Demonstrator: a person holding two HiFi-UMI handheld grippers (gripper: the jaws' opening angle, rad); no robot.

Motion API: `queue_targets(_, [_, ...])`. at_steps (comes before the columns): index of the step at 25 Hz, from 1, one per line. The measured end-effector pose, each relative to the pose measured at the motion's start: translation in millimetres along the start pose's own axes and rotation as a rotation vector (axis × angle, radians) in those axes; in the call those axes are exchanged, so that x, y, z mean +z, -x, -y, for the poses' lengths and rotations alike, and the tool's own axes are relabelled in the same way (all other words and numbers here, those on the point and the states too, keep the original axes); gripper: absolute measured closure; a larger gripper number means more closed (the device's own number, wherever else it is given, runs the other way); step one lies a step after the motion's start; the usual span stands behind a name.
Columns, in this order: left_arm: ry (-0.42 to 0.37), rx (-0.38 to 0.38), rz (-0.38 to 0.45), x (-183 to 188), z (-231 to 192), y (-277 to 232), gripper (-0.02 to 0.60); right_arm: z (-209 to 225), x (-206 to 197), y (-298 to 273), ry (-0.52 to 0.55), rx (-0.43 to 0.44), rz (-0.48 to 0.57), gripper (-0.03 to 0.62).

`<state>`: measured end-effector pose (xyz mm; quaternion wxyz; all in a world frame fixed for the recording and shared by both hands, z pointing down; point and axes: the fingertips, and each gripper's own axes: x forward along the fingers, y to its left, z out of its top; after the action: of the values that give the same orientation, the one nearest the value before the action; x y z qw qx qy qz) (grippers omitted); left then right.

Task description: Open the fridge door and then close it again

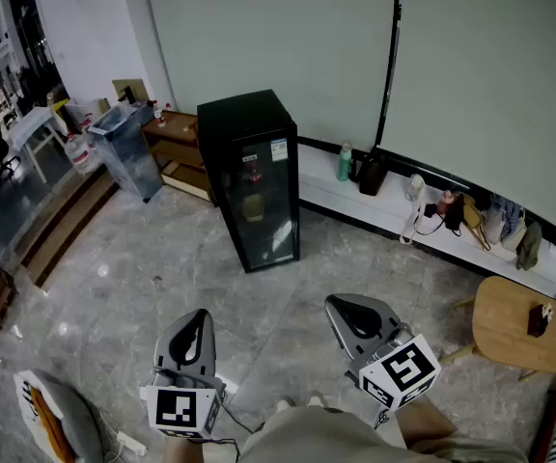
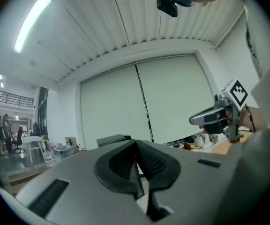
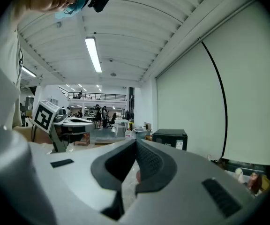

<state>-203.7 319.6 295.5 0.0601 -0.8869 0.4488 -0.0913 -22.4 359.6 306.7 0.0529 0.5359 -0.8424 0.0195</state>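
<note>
Your left tongs (image 1: pixel 197 322) and right tongs (image 1: pixel 344 309) sit low and close to you, both with jaws pressed together on nothing, so opening hasn't begun. The fridge (image 1: pixel 254 186) stands ahead of them, well apart, its door closed. Next, I judge, you step up and part one pair's jaws – then catch the door's edge

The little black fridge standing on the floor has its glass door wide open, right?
Not quite. The little black fridge does stand on the floor, but its glass door is shut, not wide open. The head view shows it.
</note>
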Motion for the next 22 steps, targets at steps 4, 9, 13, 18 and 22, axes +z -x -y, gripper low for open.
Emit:
queue_targets(4, [0.002,-0.005,-0.006,1.0,7.4,-0.9,0.574,6.8,0.3,6.5,-0.035,-0.01,0.018,0.597])
queue_targets(9, [0.002,-0.007,-0.004,2.6,15.8,-4.4,0.574,14.6,-2.6,12.2,-0.04,-0.014,0.018,0.597])
queue_targets(13, [0.002,-0.004,-0.006,0.4,21.8,-6.1,0.574,19.0,-8.0,16.4,-0.043,-0.012,0.014,0.597])
queue_targets(18, [0.001,-0.001,-0.012,-2.5,31.7,-11.6,0.574,24.7,-16.6,19.8,-0.042,0.003,-0.002,0.597])
queue_targets(22, [-0.002,0.007,-0.013,-1.8,42.0,-13.0,0.574,30.6,-21.3,25.7,-0.033,0.017,-0.006,0.597])
